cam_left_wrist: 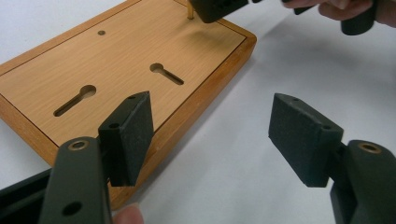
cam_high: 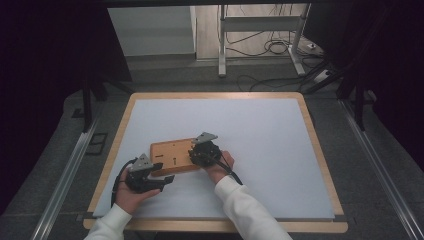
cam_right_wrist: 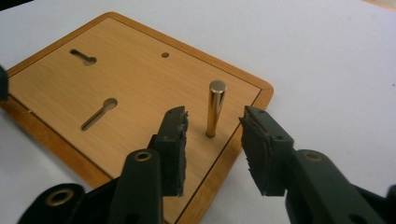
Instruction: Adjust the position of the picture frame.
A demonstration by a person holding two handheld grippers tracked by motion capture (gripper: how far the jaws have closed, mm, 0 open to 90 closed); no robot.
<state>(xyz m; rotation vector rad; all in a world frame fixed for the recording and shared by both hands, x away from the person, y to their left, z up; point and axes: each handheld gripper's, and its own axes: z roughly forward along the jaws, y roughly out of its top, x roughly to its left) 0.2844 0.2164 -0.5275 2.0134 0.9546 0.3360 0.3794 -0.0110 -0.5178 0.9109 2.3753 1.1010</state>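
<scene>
Seen standing upright near one short edge of the flat rectangular wooden board (cam_right_wrist: 140,88) with two keyhole slots: a slim brass-coloured metal pin (cam_right_wrist: 215,108). Right gripper (cam_right_wrist: 212,140) poised at the pin, jaws parted on either side, pads not yet pressing. Left gripper (cam_left_wrist: 210,135) released, jaws wide, one over the board's near corner, the other over the white table cover (cam_high: 270,145). Likely risks: a skewed squeeze tipping the pin or glancing off its polished side; an unbraced board sliding under the push.
</scene>
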